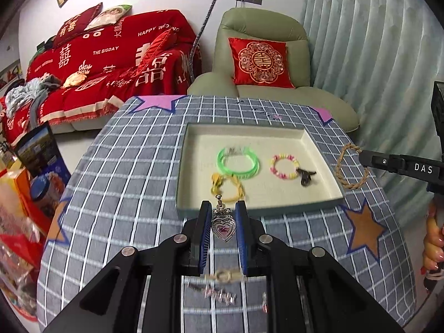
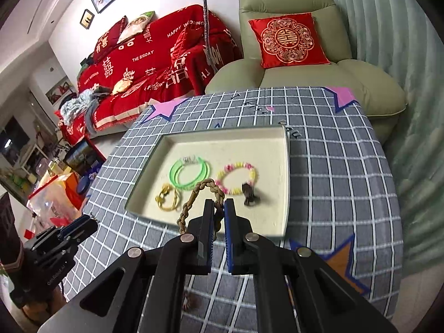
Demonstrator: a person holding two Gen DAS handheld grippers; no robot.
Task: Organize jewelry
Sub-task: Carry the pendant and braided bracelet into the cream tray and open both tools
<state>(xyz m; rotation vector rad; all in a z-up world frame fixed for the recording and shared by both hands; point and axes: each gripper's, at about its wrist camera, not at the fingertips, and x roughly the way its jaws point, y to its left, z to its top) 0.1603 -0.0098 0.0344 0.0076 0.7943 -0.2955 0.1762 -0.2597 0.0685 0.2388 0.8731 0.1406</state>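
A cream tray (image 1: pixel 319 149) (image 2: pixel 283 172) on the checked table holds a green bangle (image 1: pixel 238 162) (image 2: pixel 189 174), a pink-yellow bead bracelet (image 1: pixel 284 166) (image 2: pixel 237 177), a yellow cord bracelet (image 1: pixel 227 187) (image 2: pixel 168 198) and a dark clip (image 1: pixel 305 176) (image 2: pixel 249 193). My left gripper (image 1: pixel 223 206) is shut on a silver heart pendant (image 1: pixel 223 226), just before the tray's near rim. My right gripper (image 2: pixel 219 204) is shut on a braided tan rope bracelet (image 2: pixel 199 194) (image 1: pixel 350 168), held over the tray's near edge.
A silver hair clip (image 1: pixel 219 295) and a ring-shaped piece (image 1: pixel 226 276) lie on the cloth under the left gripper. A green armchair (image 1: pixel 263 55) and red sofa (image 1: pixel 111 63) stand behind the table. Boxes and bags (image 1: pixel 25 194) crowd the floor at left.
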